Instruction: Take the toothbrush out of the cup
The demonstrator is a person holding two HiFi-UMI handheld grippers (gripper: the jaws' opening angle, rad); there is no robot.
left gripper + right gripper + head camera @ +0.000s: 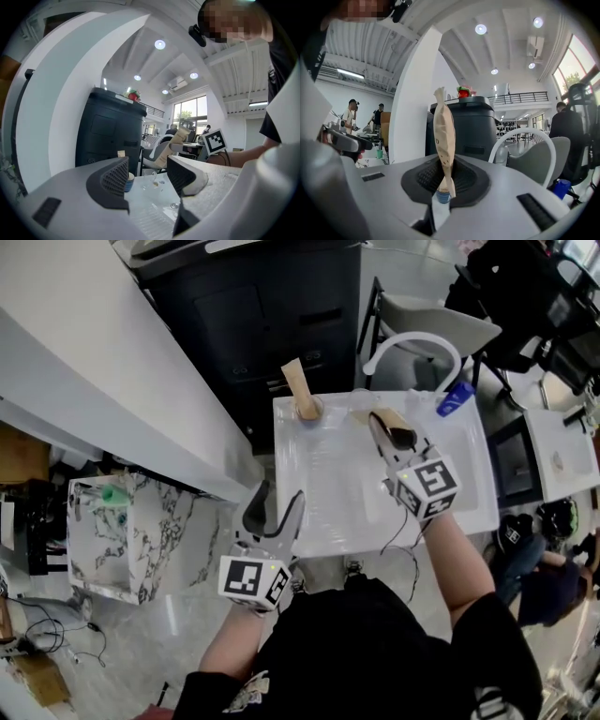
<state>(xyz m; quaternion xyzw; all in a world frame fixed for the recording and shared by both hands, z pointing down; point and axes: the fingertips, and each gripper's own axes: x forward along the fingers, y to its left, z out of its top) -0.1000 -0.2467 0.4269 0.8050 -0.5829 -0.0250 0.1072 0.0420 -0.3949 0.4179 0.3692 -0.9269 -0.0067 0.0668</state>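
Note:
On the white table (328,512) a small cup (308,410) stands at the far edge with a brown paper-wrapped toothbrush (298,382) sticking up out of it. My right gripper (382,424) is to the right of the cup, above the table, shut on a second paper-wrapped toothbrush (388,415). In the right gripper view this toothbrush (443,133) stands upright between the pads (461,180). My left gripper (279,499) hovers at the table's near-left corner, open with nothing between its fingers (112,180). From it the blue cup (128,182) shows beyond.
A black cabinet (262,306) stands behind the table, with a white chair (422,334) to its right. A blue bottle (456,397) lies at the table's far right corner. A marble-patterned box (122,531) sits on the floor to the left. People sit at the lower right.

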